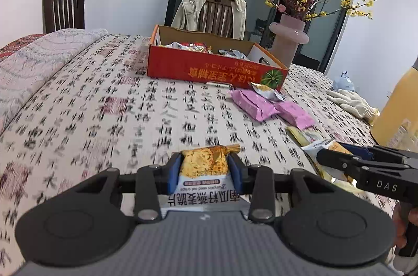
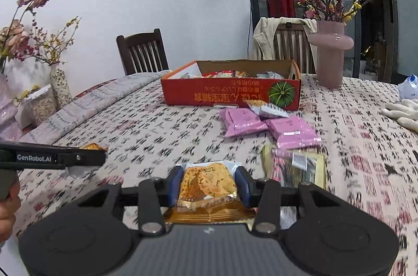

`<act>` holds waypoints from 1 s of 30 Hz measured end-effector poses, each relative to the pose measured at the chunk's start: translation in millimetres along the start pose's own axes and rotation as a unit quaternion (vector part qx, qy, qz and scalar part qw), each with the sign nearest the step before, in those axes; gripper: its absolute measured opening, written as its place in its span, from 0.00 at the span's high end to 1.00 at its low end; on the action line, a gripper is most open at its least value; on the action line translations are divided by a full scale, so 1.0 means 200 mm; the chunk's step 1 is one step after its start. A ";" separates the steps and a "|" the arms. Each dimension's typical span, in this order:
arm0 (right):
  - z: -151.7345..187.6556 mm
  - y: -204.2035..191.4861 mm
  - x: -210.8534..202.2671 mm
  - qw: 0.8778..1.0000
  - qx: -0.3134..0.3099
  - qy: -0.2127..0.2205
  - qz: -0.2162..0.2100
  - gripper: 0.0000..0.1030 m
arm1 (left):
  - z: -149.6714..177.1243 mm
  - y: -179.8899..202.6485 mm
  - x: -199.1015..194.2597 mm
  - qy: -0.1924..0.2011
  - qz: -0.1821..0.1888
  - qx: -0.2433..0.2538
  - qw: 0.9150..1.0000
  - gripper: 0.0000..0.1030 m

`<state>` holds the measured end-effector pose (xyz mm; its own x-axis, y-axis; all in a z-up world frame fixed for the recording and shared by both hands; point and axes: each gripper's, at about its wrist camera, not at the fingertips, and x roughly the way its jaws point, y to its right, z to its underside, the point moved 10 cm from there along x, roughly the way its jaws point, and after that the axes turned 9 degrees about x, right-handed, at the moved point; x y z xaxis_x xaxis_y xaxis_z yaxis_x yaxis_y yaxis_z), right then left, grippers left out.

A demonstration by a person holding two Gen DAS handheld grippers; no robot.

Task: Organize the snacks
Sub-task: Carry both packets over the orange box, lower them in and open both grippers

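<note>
The left gripper (image 1: 206,167) is clenched on a white-and-orange oat-crisp snack packet (image 1: 202,171), its blue pads pressing the packet's two sides, and holds it above the near part of the table covered in a calligraphy-print cloth (image 1: 104,106). The right gripper (image 2: 208,183) grasps a second crisp packet with a golden lower edge (image 2: 209,191) in the same way, clear of the cloth. In the left wrist view the right gripper's black fingers show at the right edge with a packet between them; in the right wrist view the left tool enters from the left edge, a hand (image 2: 7,208) below it. Toward the far side of the table stands an open red cardboard box printed with a green pumpkin (image 1: 214,67), already holding several wrapped snacks. Just in front of the box's right corner lie two pink snack packets (image 2: 243,122) side by side, with a small silver-and-gold packet (image 2: 269,109) resting against them and touching the box front. Nearer the right gripper lies a flat gold-edged packet (image 2: 297,166) on the cloth. A pink glass vase of yellow and pink blossom branches (image 2: 330,56) stands near the far right edge — beyond the box — and white knitted gloves (image 1: 352,101) lie by the right edge. Two dark wooden chairs stand behind the table, one draped with a cream jacket (image 1: 209,9).
</note>
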<state>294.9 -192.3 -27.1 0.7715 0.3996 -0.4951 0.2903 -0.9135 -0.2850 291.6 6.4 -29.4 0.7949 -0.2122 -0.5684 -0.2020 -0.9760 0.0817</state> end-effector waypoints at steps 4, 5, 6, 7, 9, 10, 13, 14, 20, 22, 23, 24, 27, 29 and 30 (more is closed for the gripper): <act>-0.10 0.02 0.09 1.000 -0.002 0.001 0.001 0.58 | -0.10 -0.02 0.09 0.004 0.001 0.007 1.000 0.61; -0.13 0.03 0.11 1.000 0.000 0.000 -0.003 0.58 | -0.12 -0.03 0.12 0.005 0.001 0.009 1.000 0.61; -0.15 0.04 0.13 1.000 0.005 -0.001 -0.008 0.58 | -0.15 -0.04 0.14 0.006 0.001 0.011 1.000 0.61; -0.18 0.04 0.15 1.000 0.008 -0.002 -0.012 0.58 | -0.18 -0.04 0.17 0.007 0.001 0.012 1.000 0.61; -0.23 0.06 0.20 1.000 0.009 -0.003 -0.013 0.58 | -0.23 -0.06 0.22 0.008 0.001 0.016 1.000 0.61; -0.25 0.06 0.22 1.000 0.006 -0.003 -0.012 0.58 | -0.26 -0.06 0.24 0.009 0.002 0.019 1.000 0.61; -0.35 0.08 0.30 1.000 -0.002 -0.003 -0.014 0.58 | -0.37 -0.07 0.31 0.014 0.008 0.033 0.999 0.61; -0.39 0.09 0.33 1.000 -0.006 -0.002 -0.014 0.58 | -0.42 -0.07 0.33 0.017 0.013 0.036 0.999 0.61; -0.68 0.12 0.48 0.999 -0.038 0.019 -0.006 0.58 | -0.71 -0.08 0.51 0.041 0.022 0.062 0.997 0.61; -0.79 0.13 0.54 0.999 -0.042 0.028 -0.006 0.58 | -0.82 -0.10 0.59 0.049 0.018 0.066 0.996 0.61; -0.85 0.15 0.59 0.999 -0.043 0.032 -0.006 0.58 | -0.87 -0.11 0.64 0.050 0.016 0.065 0.996 0.61; -0.90 0.16 0.63 0.999 -0.042 0.034 -0.006 0.58 | -0.93 -0.12 0.70 0.050 0.015 0.064 0.997 0.61; -1.03 0.21 0.80 0.999 -0.025 0.032 -0.014 0.58 | -1.05 -0.14 0.87 0.042 0.016 0.052 0.998 0.61; -1.10 0.26 0.94 1.000 -0.007 0.022 -0.017 0.58 | -1.09 -0.16 0.98 0.031 0.015 0.039 0.999 0.61; -1.13 0.29 1.01 1.000 0.006 0.018 -0.018 0.58 | -1.11 -0.17 1.03 0.026 0.017 0.036 0.999 0.61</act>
<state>595.0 -181.6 41.7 0.7804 0.4284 -0.4555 0.3113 -0.8980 -0.3111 589.1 -16.3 31.4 0.8157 -0.2489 -0.5222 -0.2683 -0.9625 0.0397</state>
